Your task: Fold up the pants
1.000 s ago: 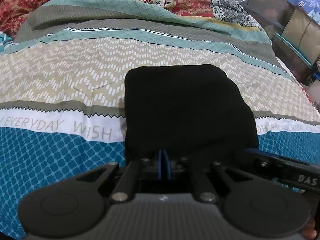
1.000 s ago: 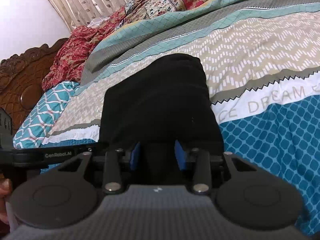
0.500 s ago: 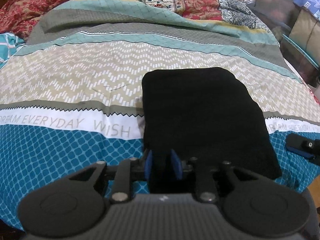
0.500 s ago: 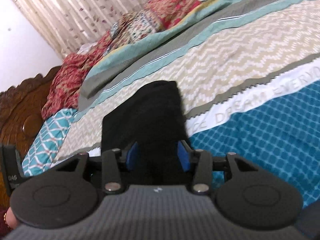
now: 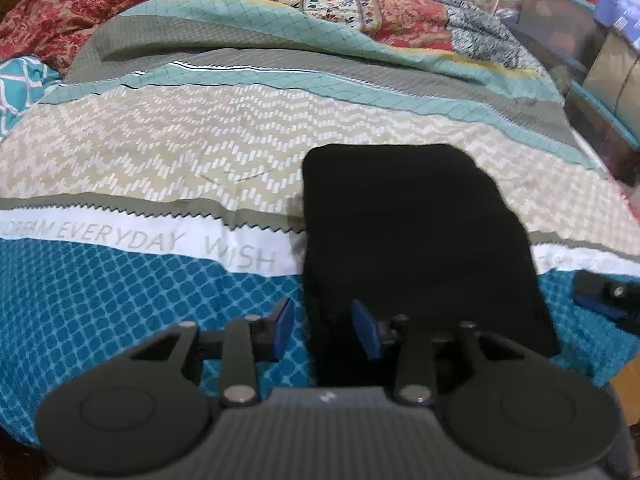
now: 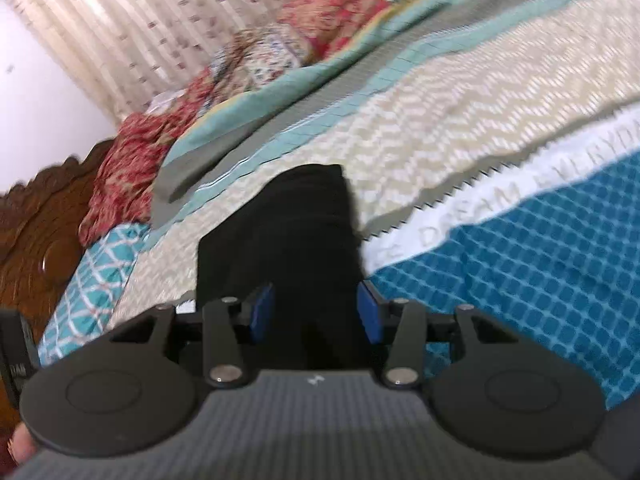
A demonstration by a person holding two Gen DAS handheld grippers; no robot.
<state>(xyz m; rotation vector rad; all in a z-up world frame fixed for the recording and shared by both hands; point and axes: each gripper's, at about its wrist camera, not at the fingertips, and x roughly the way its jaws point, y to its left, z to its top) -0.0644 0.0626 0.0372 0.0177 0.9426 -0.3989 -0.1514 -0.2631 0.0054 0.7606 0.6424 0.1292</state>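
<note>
Left tongs opening, folded pants, patterned bedspread

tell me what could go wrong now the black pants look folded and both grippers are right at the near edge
1. The left gripper is opening with the corner of the pants between its pads; pulling away early could drag that corner and undo the fold.
2. The right gripper straddles the near edge with open jaws, so a backward sweep might snag the top layer.
</note>
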